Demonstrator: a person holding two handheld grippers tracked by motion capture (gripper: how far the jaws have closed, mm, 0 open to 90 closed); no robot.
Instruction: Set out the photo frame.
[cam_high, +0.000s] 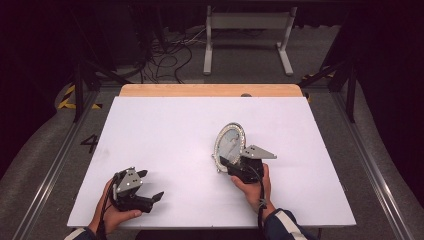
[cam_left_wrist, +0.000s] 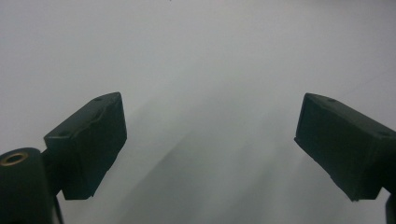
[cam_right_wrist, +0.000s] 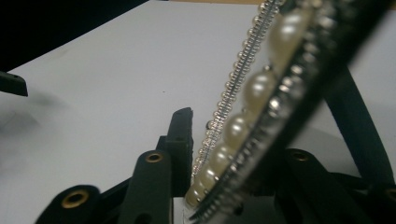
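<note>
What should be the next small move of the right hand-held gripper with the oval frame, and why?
Probably close a little more before lifting. The right hand-held gripper has the pearl-rimmed oval frame edge between its jaws, with one jaw close beside the beads, but firm contact is unclear.

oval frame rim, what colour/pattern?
Silver oval picture frame: rim of white pearls and beading, clearest in right gripper view.

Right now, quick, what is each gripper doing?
Left gripper: jaws open, nothing between them, over the white table.
Right gripper: jaws closed on the rim of the oval pearl-edged frame, holding it upright.
</note>
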